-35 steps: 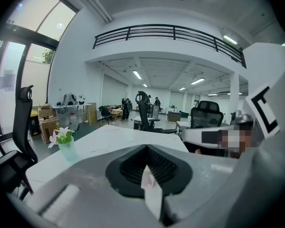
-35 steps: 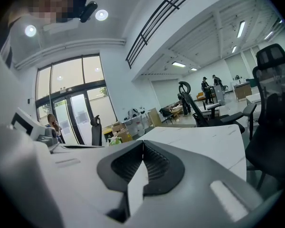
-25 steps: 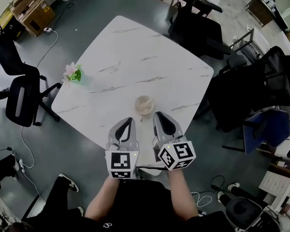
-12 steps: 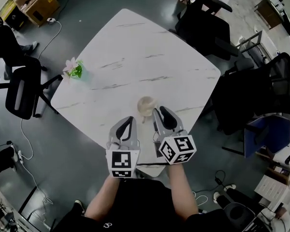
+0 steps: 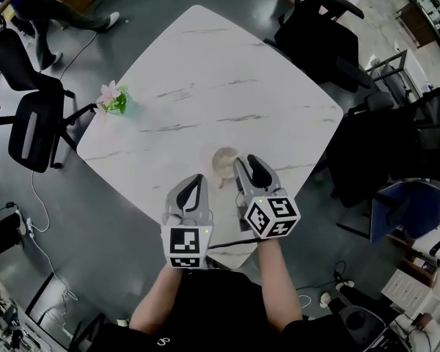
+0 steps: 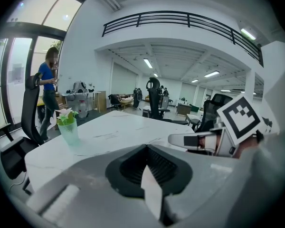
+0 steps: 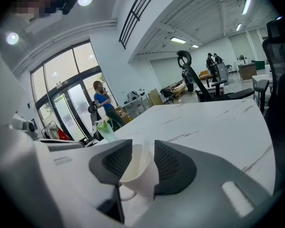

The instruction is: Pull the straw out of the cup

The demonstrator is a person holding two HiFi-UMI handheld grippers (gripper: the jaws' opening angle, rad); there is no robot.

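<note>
A white cup [image 5: 224, 160] with a small handle stands near the front edge of the white marble table [image 5: 205, 86]. I cannot make out a straw in it. My right gripper [image 5: 245, 160] sits just right of the cup, and its jaws are opening. In the right gripper view the cup [image 7: 137, 175] shows in the gap of the right gripper [image 7: 143, 144], and the pads do not press on it. My left gripper [image 5: 198, 179] hovers at the table's front edge, left of the cup. It is shut and holds nothing, which the left gripper view confirms [image 6: 145, 148].
A green cup of pink flowers [image 5: 116, 103] stands at the table's left corner. Black office chairs [image 5: 29, 134] [image 5: 319, 39] ring the table. A person in blue [image 5: 48, 6] walks at the far left. The table's front edge [image 5: 136, 196] runs just under my grippers.
The right gripper's jaws have spread apart and it has come closer to the cup. The left gripper has barely moved. A person has walked into view at the top left.
</note>
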